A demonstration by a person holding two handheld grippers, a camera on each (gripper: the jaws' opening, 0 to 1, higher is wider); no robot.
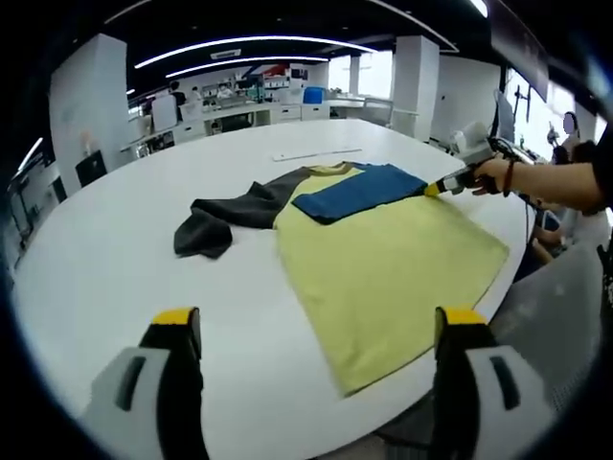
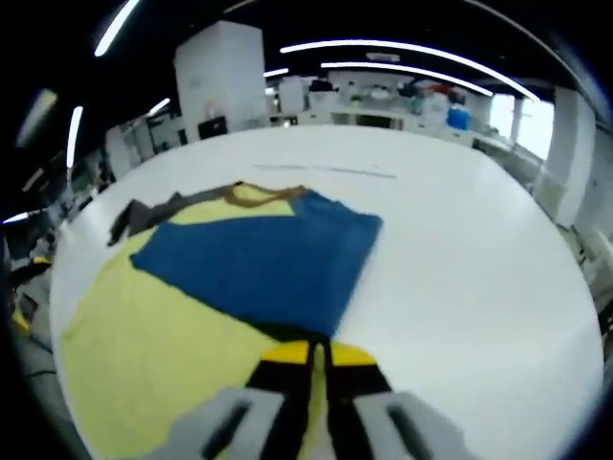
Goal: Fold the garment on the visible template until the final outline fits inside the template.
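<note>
Lying flat on the white surface [image 1: 96, 259], the soft, limp garment [image 1: 383, 268] is best taken by hems; its blue sleeve [image 2: 259, 264] is pinched by the right hand-held gripper [image 2: 316, 356], while the left hand-held gripper [image 1: 316, 331] is held wide

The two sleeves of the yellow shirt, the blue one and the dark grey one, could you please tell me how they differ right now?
The blue fabric sleeve is folded flat over the yellow shirt body; the dark grey fabric sleeve lies off it, spread out on the white round table.

The blue sleeve is pinched at its edge by the right claw; nothing touches the grey sleeve, and the left claw stands open, short of the shirt.

Both join the same shirt near its collar.
</note>
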